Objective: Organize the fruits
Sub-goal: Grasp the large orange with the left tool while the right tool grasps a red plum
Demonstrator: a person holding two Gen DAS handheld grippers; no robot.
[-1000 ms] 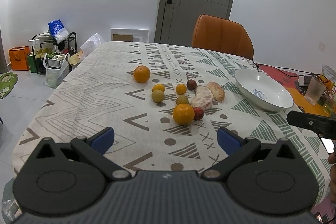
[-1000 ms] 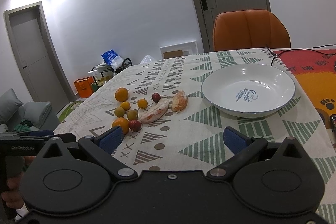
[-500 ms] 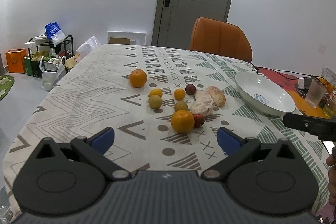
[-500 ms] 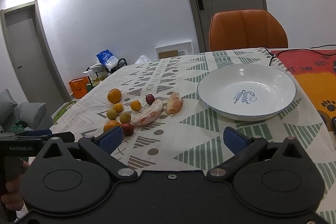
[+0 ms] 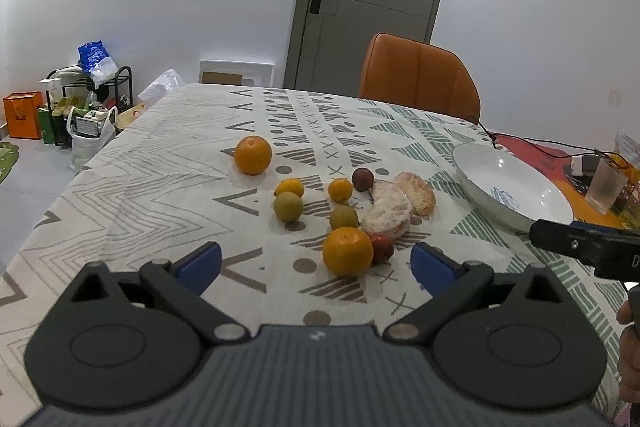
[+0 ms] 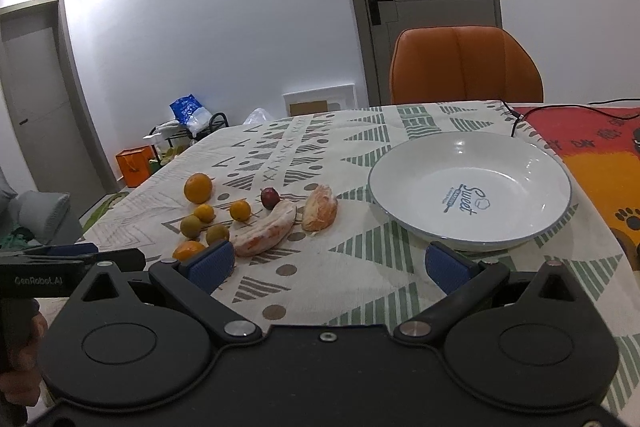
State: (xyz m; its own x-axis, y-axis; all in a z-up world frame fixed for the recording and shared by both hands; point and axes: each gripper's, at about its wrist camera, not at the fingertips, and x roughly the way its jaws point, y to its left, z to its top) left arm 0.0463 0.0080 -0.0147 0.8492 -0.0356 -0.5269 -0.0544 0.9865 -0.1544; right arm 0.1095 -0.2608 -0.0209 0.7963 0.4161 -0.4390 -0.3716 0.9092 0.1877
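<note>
Several fruits lie loose on the patterned tablecloth [image 5: 160,179]: a near orange [image 5: 347,251], a far orange [image 5: 253,155], small yellow and green citrus [image 5: 287,207], a dark plum [image 5: 363,179], a red fruit [image 5: 382,247] and two peeled segments [image 5: 389,213]. A white bowl [image 6: 472,187] stands empty to their right. My left gripper [image 5: 316,265] is open and empty, just short of the near orange. My right gripper [image 6: 328,265] is open and empty, in front of the bowl and the peeled segments [image 6: 266,229].
An orange chair [image 5: 418,81] stands at the table's far side. A red and orange mat [image 6: 592,147] with a black cable lies right of the bowl. A plastic cup [image 5: 607,187] stands at the far right. Bags and a rack [image 5: 86,103] sit on the floor left.
Both grippers have moved forward over the table toward the fruits and bowl, which now appear larger and nearer. Both stay open; no fruit has moved.
</note>
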